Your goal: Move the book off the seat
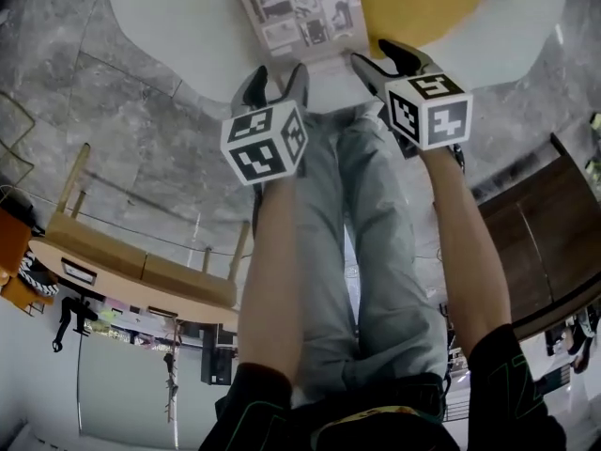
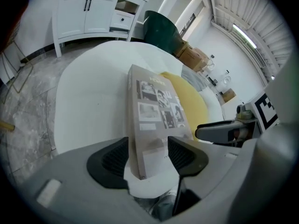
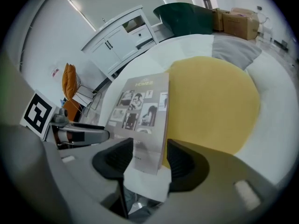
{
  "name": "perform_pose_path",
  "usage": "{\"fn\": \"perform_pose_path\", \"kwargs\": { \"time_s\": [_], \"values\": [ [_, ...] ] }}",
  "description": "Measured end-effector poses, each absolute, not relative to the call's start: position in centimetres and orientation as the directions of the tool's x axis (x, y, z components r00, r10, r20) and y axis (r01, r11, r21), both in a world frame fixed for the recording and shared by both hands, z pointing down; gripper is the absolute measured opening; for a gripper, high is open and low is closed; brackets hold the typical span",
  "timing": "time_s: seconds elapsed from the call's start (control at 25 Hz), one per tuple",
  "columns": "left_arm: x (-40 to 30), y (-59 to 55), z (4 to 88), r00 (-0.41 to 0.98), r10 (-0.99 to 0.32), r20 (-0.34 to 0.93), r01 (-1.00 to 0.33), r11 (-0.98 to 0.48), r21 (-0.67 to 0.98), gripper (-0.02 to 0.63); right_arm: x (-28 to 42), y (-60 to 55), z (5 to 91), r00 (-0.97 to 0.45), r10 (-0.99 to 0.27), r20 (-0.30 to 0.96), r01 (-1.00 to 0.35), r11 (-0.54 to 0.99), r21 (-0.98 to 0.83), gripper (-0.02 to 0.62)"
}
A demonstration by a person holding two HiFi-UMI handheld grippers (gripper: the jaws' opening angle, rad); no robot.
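Count: one book (image 1: 300, 12), one yellow cushion (image 1: 418, 3), two hand-held grippers.

Book lies on the white seat (image 1: 169, 17), against the cushion's left edge.

Left hand-held gripper (image 1: 278, 75): jaws apart, straddling the book's near corner farther from the cushion.

Right hand-held gripper (image 1: 385, 59): jaws apart, straddling the corner beside the cushion.

Only the head view shows the person's legs (image 1: 366, 252). Only the gripper views show the white cabinet (image 2: 93, 13).

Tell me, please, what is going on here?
A person has lowered a gripper in each hand to a white seat. The left gripper and right gripper each have open jaws either side of the near edge of a book, one at each corner. The book lies on the seat next to a yellow cushion, not yet gripped.
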State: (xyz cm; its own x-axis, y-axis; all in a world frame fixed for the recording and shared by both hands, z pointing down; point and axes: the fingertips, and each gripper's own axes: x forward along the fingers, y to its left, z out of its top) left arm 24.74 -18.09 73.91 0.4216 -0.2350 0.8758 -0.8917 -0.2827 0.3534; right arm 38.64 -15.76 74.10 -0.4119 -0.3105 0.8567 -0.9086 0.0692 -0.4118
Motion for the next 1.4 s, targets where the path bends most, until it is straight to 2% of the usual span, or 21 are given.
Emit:
{"fn": "perform_pose_path", "kwargs": {
  "time_s": [0.12, 0.32, 0.44, 0.92, 1.16, 1.4],
  "values": [
    [25.0, -17.3, 75.4, 0.426, -0.214, 0.879, -0.884, -0.305, 0.354, 0.262, 38.0, -15.4, 75.8, -0.426, -0.280, 0.860, -0.904, 0.087, -0.420, 0.232],
    [25.2, -16.8, 75.9, 0.425, -0.213, 0.880, -0.894, -0.255, 0.370, 0.247, 36.9, -14.4, 76.7, -0.457, -0.256, 0.852, -0.888, 0.071, -0.454, 0.236],
    [25.1, -17.0, 74.2, 0.439, -0.241, 0.865, -0.890, -0.246, 0.383, 0.247, 37.1, -14.5, 74.7, -0.431, -0.288, 0.855, -0.902, 0.105, -0.419, 0.201],
    [23.5, -14.3, 64.3, 0.394, -0.388, 0.833, -0.919, -0.197, 0.342, 0.247, 35.8, -13.2, 64.7, -0.443, -0.321, 0.837, -0.887, 0.293, -0.357, 0.196],
    [17.8, -13.9, 61.1, 0.338, -0.469, 0.816, -0.939, -0.114, 0.323, 0.247, 30.1, -14.3, 61.6, -0.473, -0.323, 0.820, -0.851, 0.410, -0.329, 0.196],
    [15.8, -12.7, 57.4, 0.272, -0.520, 0.810, -0.957, -0.056, 0.285, 0.247, 28.1, -14.1, 58.1, -0.512, -0.306, 0.803, -0.805, 0.498, -0.323, 0.195]
  ]
}}
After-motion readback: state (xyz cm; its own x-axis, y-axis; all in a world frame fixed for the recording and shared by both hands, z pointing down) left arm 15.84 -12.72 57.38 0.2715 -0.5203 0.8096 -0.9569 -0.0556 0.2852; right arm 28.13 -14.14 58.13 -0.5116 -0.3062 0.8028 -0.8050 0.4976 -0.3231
